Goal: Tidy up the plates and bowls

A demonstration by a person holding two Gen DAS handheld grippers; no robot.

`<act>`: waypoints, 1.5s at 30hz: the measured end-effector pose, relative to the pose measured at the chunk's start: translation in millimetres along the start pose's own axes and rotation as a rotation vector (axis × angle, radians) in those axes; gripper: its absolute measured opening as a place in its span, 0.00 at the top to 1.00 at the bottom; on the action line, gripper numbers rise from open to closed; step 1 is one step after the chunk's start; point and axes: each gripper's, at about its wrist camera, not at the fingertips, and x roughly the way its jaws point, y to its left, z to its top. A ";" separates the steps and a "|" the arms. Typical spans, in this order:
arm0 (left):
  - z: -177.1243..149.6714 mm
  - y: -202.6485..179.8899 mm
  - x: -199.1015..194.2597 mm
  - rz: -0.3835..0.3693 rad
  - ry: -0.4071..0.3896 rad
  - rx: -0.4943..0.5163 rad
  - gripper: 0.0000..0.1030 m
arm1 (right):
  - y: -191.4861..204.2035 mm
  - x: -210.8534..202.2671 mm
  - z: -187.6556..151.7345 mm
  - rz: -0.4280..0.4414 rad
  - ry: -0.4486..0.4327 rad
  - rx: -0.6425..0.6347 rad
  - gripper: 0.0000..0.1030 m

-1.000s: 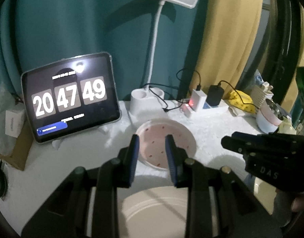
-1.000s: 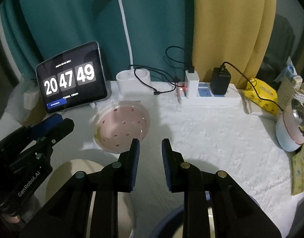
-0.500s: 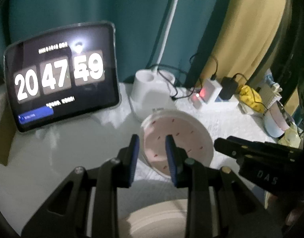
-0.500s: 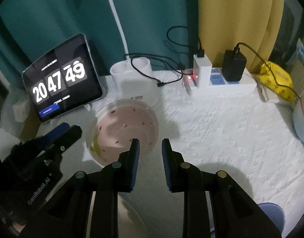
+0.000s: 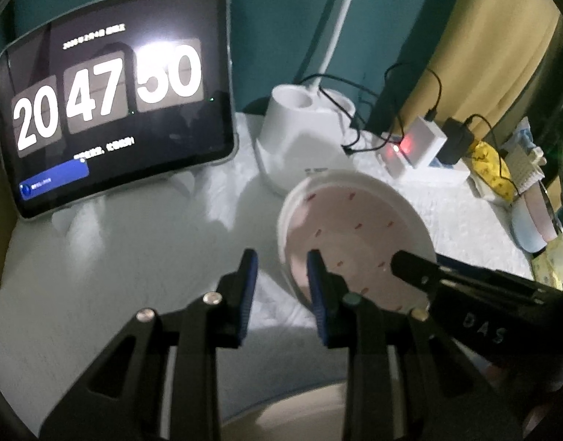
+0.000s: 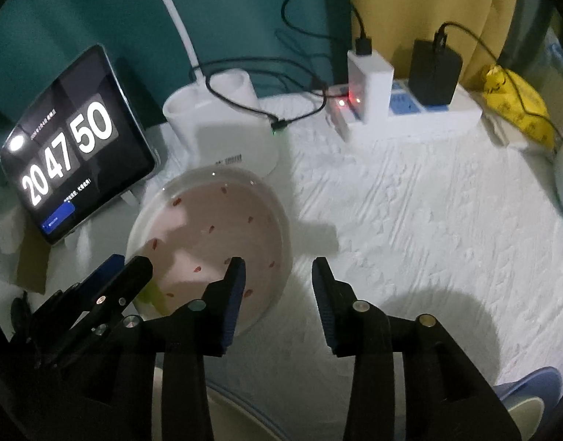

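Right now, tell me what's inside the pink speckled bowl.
The pink speckled bowl holds no food: just red flecks on its pink inside and a yellow-green mark near the left gripper. That gripper's fingers cover the near-left edge.

A quilted white cloth (image 6: 410, 220) covered the table, soft and matt, puckered in small ridges. The pink speckled bowl (image 6: 215, 231) looked like glazed ceramic, smooth and faintly shiny. Far left, the tablet (image 5: 112, 103) had a glossy glass face catching glare. The lamp base (image 6: 222, 128) was smooth white plastic.
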 end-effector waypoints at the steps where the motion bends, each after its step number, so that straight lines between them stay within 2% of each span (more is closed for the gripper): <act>1: 0.0 -0.2 2.9 -0.001 0.008 0.000 0.71 | 0.1 3.2 0.0 0.005 0.007 0.007 0.62; 3: -0.7 -0.1 6.6 -0.005 0.023 -0.001 0.65 | -0.1 9.6 0.5 0.013 0.019 0.024 0.62; 9: -1.5 2.4 14.3 -0.010 0.048 -0.008 0.59 | -7.1 20.1 3.1 0.030 0.039 0.089 0.62; 12: -3.4 0.5 18.7 -0.004 0.061 0.010 0.58 | -8.9 22.8 3.9 0.046 0.042 0.114 0.62; 16: -8.2 -4.3 26.0 0.021 0.080 0.039 0.58 | -8.6 37.5 0.4 0.076 0.097 0.164 0.62; 20: -8.8 -6.3 24.5 -0.007 0.061 0.044 0.60 | -5.4 42.0 -1.4 0.101 0.093 0.163 0.62; 22: -8.9 -10.4 23.9 -0.009 0.056 0.062 0.67 | -1.9 42.0 -2.5 0.135 0.098 0.154 0.66; 23: -9.4 -12.5 23.8 -0.013 0.054 0.071 0.70 | -0.2 41.4 -3.9 0.126 0.092 0.149 0.68; 27: -9.1 -15.2 23.3 0.005 0.040 0.085 0.73 | -1.2 41.6 -6.7 0.116 0.079 0.154 0.77; 30: -8.1 -11.7 23.7 -0.006 0.040 0.074 0.75 | -1.9 38.6 -8.5 0.116 0.069 0.157 0.81; 45: -8.5 -11.7 -1.8 -0.028 -0.039 0.081 0.75 | 0.9 6.8 -10.2 0.102 -0.017 0.112 0.81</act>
